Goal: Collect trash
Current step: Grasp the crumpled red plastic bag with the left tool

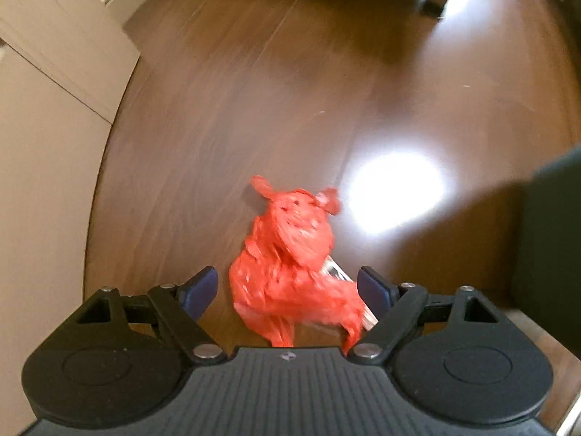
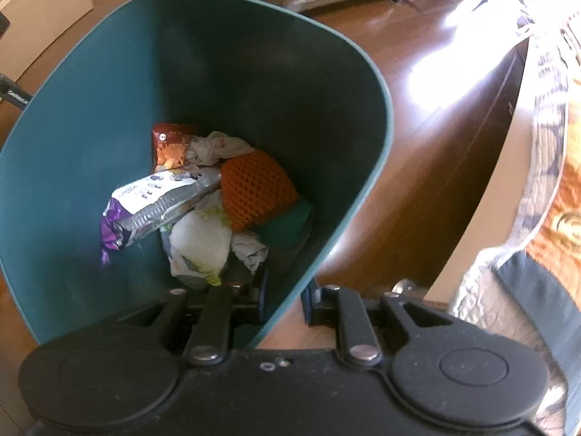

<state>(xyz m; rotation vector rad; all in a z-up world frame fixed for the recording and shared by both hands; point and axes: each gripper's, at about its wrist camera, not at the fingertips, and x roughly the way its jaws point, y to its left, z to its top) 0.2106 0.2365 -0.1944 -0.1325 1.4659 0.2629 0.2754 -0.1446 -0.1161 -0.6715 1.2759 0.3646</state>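
Red crumpled bag (image 1: 290, 265) — teal bin (image 2: 90, 116) — orange netted mesh (image 2: 254, 189).

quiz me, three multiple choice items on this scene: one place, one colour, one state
1. Where is the red bag?
A. on the floor
B. in the bin
C. on a bed

2. What colour is the bin?
A. white
B. teal
C. yellow

3. How is the right gripper?
A. wide open, holding nothing
B. shut on the bin's wall
C. shut on a wrapper

Answers:
A, it lies on wood between the open left gripper's fingers.
B, its walls are teal.
B, one finger sits on each side of the wall.
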